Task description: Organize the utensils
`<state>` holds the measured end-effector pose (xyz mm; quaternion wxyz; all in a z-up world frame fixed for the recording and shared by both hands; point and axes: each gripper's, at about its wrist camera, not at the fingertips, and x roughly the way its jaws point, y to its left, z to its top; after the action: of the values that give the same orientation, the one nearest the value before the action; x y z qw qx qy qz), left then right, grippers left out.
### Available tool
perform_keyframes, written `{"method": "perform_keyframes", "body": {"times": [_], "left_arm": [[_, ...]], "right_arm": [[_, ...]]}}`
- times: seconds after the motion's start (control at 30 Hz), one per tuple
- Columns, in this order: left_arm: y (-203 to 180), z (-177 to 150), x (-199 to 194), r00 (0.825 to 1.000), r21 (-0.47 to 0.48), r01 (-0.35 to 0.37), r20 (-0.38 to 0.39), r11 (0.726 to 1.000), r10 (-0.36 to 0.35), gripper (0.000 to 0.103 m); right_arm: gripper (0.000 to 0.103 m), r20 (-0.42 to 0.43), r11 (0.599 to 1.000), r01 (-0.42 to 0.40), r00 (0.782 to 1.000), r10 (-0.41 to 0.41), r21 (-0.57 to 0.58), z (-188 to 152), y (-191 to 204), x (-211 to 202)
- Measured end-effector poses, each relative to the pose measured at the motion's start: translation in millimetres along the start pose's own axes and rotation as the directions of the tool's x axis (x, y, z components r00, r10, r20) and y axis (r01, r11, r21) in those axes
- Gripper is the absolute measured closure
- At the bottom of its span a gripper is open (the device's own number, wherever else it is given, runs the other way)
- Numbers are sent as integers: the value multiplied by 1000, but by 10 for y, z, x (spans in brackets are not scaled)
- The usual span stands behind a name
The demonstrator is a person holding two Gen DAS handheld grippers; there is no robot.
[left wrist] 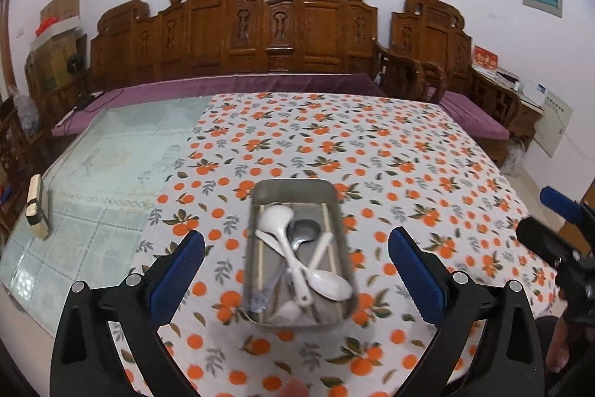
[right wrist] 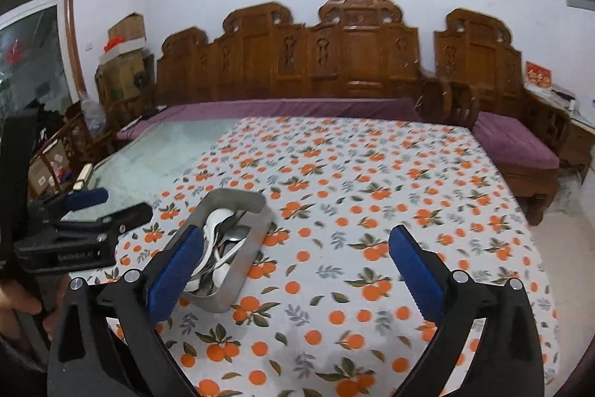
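Spoons [left wrist: 297,255] and chopsticks [left wrist: 329,233] are piled in a metal tray [left wrist: 293,186], which is set on the orange-printed tablecloth [left wrist: 390,151]. Both the left gripper [left wrist: 297,272] and the right gripper [right wrist: 297,270] are held above the cloth near the tray, jaws spread wide, nothing grasped.

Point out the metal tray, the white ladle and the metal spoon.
metal tray [left wrist: 256,207], left wrist view, on its left wall.
white ladle [left wrist: 273,216], left wrist view, on its bowl.
metal spoon [left wrist: 306,227], left wrist view, on its bowl.
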<state>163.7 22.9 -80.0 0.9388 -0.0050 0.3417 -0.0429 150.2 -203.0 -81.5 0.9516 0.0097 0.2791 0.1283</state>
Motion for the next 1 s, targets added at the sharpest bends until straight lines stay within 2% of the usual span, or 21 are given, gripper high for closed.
{"method": "perform_keyframes", "body": {"times": [0.17, 0.53, 0.7, 1.0], "left_arm": [[-231, 49, -312, 998, 20, 35, 43, 999, -35, 8], [-518, 235, -1101, 981, 67, 35, 187, 997, -47, 8], [-582, 251, -1346, 974, 73, 25, 225, 997, -41, 8], [-594, 227, -1465, 969, 70, 15, 245, 997, -32, 8]], "right_arm": [[3, 69, 999, 46, 997, -46, 0, 94, -61, -378], [3, 222, 995, 99, 970, -103, 25, 273, -76, -1146], [3, 247, 994, 107, 962, -112, 33, 274, -81, -1299], [3, 263, 993, 112, 957, -119, 39, 249, -94, -1412]]}}
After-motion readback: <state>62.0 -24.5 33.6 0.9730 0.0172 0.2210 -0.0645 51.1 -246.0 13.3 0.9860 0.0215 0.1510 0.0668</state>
